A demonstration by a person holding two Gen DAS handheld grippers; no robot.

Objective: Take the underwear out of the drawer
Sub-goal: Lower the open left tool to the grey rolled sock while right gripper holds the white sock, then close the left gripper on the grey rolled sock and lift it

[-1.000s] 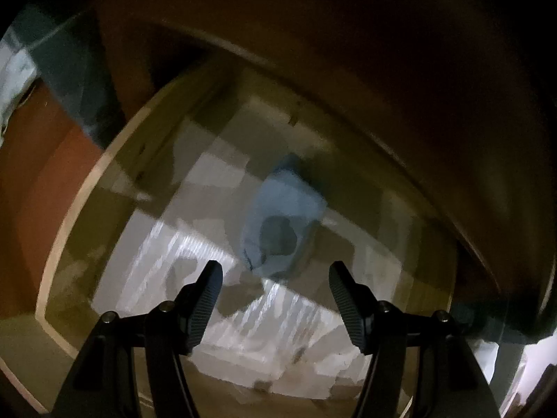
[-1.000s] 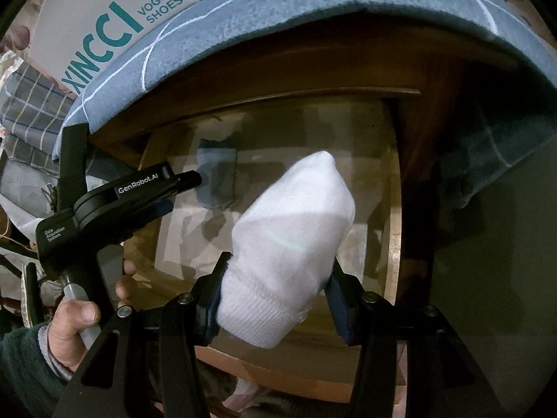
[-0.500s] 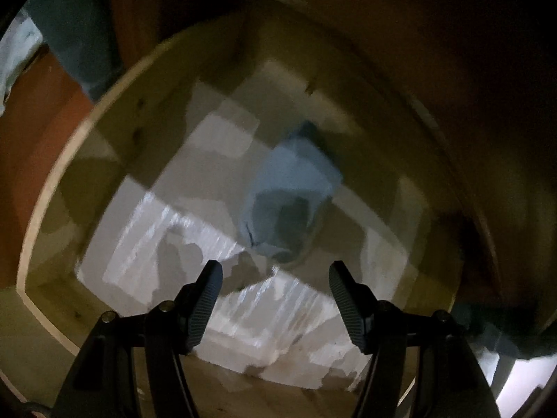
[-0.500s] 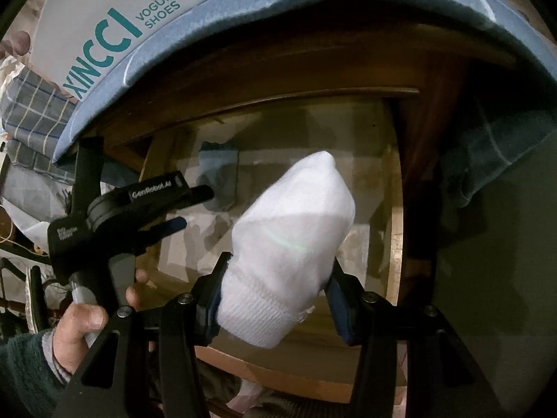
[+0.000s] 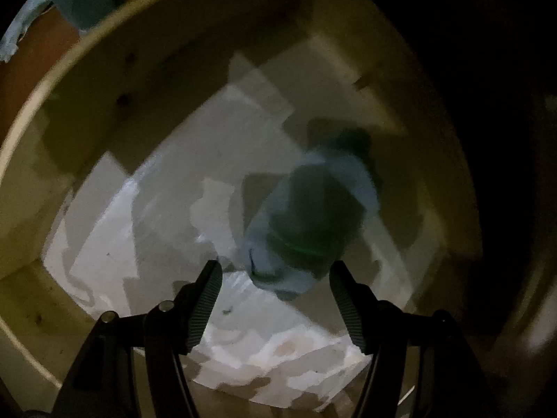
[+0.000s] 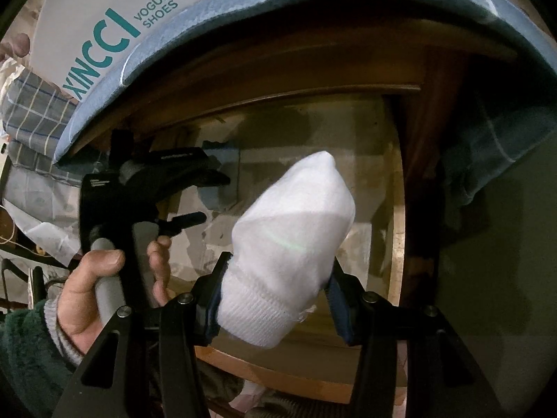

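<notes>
Downward into the drawer went the left hand-held gripper point(image 5: 275, 299) since the earlier frames, its wrist rolling, so the blue garment that had lain well ahead of the fingertips now sat just beyond them and loomed larger, while the right one had not shifted. Nearest the right camera, the right hand-held gripper point(image 6: 275, 299) was pinching a soft white knitted sock point(image 6: 289, 254) by its ribbed cuff, the toe standing up. The left one was spread, nothing between its ribbed pads, poised over the garment without touching it. That garment, a small crumpled light-blue cloth bundle of underwear point(image 5: 310, 223), lay on the pale, patchy paper liner point(image 5: 115, 244) on the floor of the open light wooden drawer point(image 5: 41, 146), toward the back and away from the walls; blur and shadow hid its folds. It would probably be light, limp and unbreakable, best pinched at a raised fold on its near edge.
</notes>
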